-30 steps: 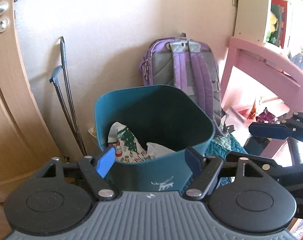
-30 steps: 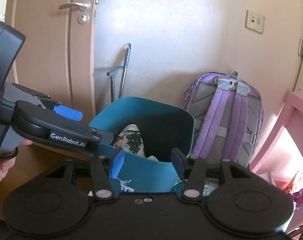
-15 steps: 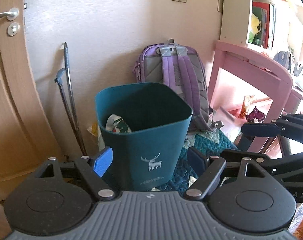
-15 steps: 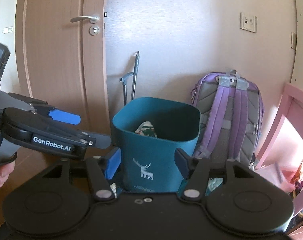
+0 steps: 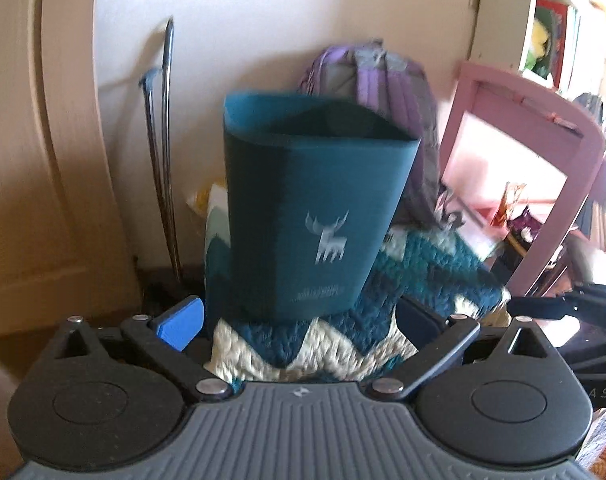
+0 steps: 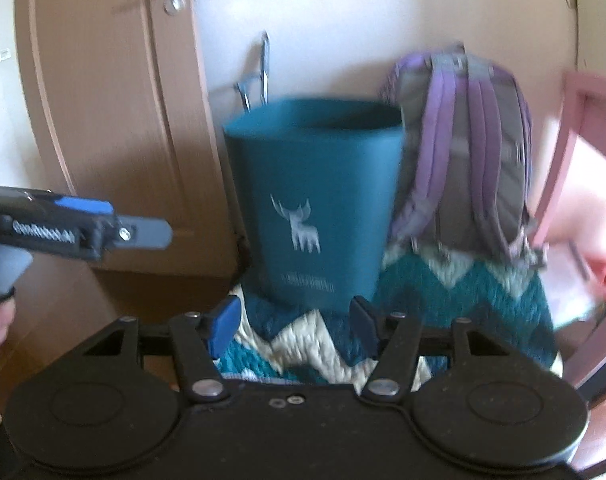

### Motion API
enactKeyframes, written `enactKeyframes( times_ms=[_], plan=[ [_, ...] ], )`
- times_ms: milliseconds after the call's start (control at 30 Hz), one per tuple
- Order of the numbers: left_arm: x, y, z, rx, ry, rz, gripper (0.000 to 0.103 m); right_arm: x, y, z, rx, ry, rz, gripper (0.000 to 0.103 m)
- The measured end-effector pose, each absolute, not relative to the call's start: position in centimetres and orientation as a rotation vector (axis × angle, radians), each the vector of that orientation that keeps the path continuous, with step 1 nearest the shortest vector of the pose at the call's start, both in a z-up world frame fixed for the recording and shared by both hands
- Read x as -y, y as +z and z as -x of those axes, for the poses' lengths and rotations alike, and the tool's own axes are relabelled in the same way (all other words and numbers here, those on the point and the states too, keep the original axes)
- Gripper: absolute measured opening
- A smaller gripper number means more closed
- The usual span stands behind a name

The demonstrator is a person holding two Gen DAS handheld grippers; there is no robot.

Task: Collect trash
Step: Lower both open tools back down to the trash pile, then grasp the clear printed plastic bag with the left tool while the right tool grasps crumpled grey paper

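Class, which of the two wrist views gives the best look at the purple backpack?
The right wrist view: the purple backpack shows nearly whole, straps facing out, beside the teal bin. In the left wrist view the bin hides most of it, leaving only its top and one side.

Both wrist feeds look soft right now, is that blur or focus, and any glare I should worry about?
Left wrist view: motion smear on the teal bin, bright washout through the pink frame at right. Right wrist view: same smear on the backpack; fisheye bends the door.
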State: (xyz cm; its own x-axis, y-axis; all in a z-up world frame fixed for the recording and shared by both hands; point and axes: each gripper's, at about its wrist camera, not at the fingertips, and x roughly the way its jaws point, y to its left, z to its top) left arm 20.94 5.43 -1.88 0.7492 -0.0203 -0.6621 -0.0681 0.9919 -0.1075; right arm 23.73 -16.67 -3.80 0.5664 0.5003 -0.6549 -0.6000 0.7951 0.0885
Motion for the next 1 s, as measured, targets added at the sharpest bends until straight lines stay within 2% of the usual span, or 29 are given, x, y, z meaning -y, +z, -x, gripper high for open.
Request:
enactKeyframes(
  times_ms=[233,467,1000],
  plan=[
    [-5.3,-12.1,-22.1,-0.872,0.061,0.110,0.103,17.6,-13.2,-26.4,-0.901,0.589,0.122,0.060],
    [-5.6,-23.9,-25.1,-1.098,0.152,0.159,0.103,17.0,-23.4,-29.1,-1.080,0.567,0.119,0.060],
    [-7.9,-47.1,-30.8,-1.484,0.314,0.353,0.103,10.8,-44.0,-32.3,-1.409,0.715,0.455,0.059]
  ],
)
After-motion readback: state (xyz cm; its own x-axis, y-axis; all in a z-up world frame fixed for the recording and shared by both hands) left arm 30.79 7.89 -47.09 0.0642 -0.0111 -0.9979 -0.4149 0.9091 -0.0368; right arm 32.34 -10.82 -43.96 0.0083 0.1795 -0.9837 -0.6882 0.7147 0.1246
